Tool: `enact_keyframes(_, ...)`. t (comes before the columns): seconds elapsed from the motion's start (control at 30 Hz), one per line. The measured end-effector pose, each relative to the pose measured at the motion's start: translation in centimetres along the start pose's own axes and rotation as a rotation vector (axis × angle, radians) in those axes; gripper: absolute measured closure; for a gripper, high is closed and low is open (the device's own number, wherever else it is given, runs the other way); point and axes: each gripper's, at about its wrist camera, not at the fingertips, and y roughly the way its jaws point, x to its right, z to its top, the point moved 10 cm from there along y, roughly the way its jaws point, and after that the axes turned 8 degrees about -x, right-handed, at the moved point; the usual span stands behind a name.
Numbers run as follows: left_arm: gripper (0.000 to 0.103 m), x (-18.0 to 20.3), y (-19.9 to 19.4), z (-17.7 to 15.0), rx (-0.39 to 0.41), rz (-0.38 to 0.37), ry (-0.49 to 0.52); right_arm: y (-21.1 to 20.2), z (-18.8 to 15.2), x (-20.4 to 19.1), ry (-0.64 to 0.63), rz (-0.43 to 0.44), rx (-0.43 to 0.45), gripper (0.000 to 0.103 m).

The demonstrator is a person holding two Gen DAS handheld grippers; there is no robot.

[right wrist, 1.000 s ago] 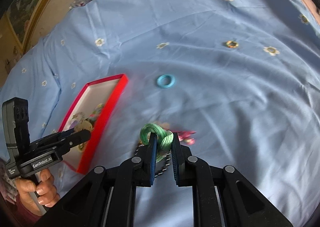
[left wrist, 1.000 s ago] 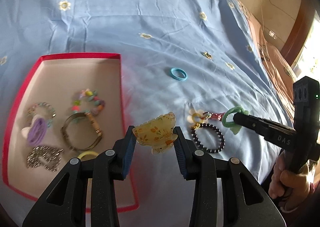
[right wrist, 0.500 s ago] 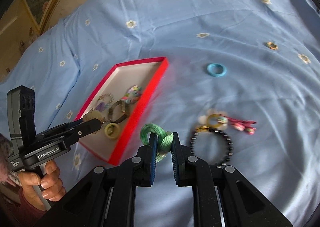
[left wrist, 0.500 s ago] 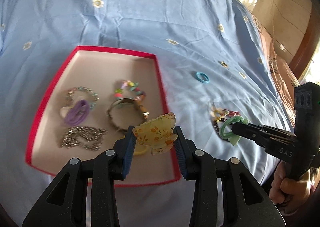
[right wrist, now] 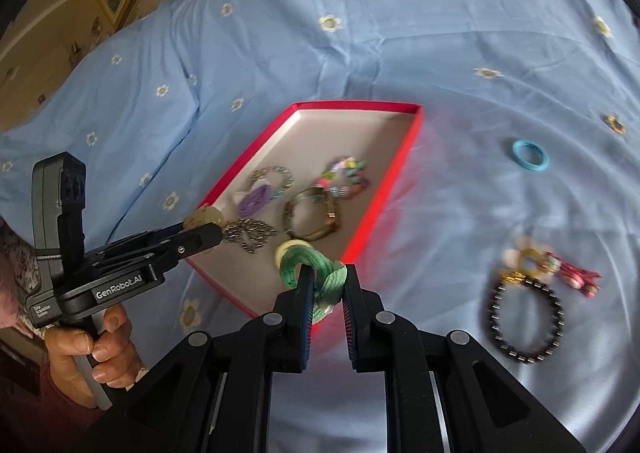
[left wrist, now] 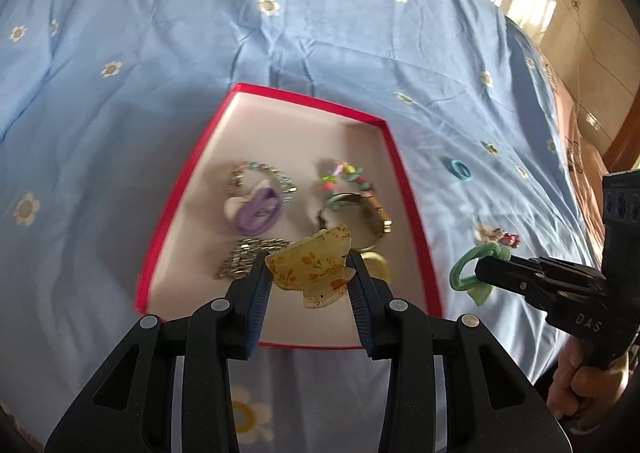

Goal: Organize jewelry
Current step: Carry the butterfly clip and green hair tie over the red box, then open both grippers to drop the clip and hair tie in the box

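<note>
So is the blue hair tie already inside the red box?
No, the blue hair tie lies on the bedsheet, outside the red box.

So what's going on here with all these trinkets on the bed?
A person is tidying jewelry into a red box on a blue bedsheet, with a hand-held gripper in each hand. The left gripper grips a yellow butterfly hair clip over the box, which already holds several bracelets and hair ties. The right gripper grips a green hair tie near the box's edge. A blue hair tie, a black bead bracelet and a flower charm lie on the sheet outside the box.
</note>
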Motion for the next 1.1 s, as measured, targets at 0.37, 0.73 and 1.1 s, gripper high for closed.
enact_keyframes(0.37,0.067,-2.7,1.0,-0.7,-0.026,0.023,-0.042,4.2,0.2,-2.9,-0.058,0.019,-0.077,0.09)
enact_keyframes(0.73,0.067,-3.7,2.8,-1.2,-0.062,0.036,-0.05,7.0,0.4,-2.4,-0.064,-0.014,-0.129,0.09)
enact_keyframes(1.1,0.067,-4.0,3.5,-1.2,-0.07,0.064,-0.031,7.8,0.6,-2.4,-0.055,-0.006,-0.14,0.084)
